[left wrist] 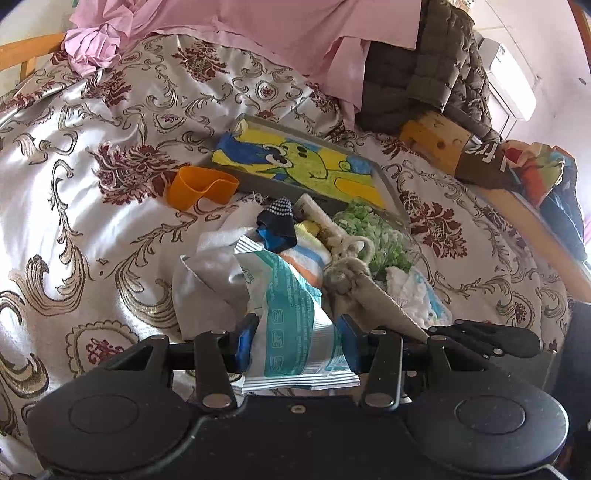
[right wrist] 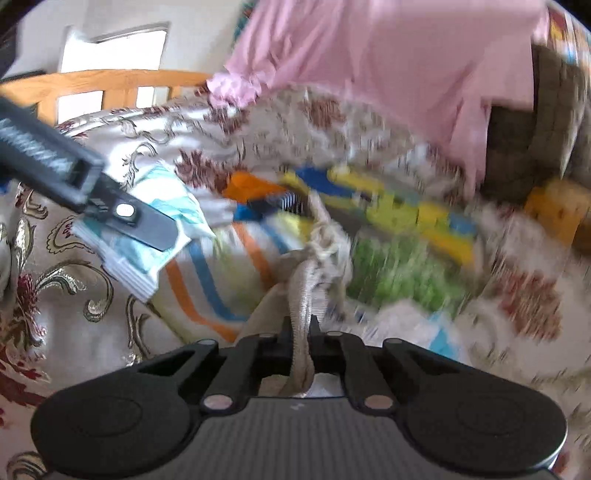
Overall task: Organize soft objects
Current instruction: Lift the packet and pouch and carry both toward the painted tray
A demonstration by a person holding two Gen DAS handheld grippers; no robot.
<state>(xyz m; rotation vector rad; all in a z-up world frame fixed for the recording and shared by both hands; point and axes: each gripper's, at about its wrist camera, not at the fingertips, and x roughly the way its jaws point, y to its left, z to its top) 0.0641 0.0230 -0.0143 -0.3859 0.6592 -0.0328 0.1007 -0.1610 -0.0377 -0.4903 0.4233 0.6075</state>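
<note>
My left gripper [left wrist: 297, 334] is shut on a white and teal packet [left wrist: 291, 306], which stands between its blue pads. The packet [right wrist: 129, 254] also shows in the right wrist view, under a left finger [right wrist: 144, 221]. My right gripper [right wrist: 300, 326] is shut on a beige knotted cloth [right wrist: 301, 291], whose strip runs between its jaws. That beige cloth [left wrist: 354, 284] lies on a heap with a striped towel [left wrist: 303, 258], a dark dotted sock [left wrist: 277, 221] and a green fluffy cloth [left wrist: 373, 232]. The right wrist view is blurred.
A grey tray [left wrist: 266, 184] behind the heap holds a yellow and blue cartoon towel [left wrist: 303, 162]. An orange cup [left wrist: 201, 186] lies to its left. A pink sheet [left wrist: 258, 26], a dark quilted jacket [left wrist: 424, 74] and a yellow block [left wrist: 436, 140] lie beyond on the patterned bedspread [left wrist: 92, 206].
</note>
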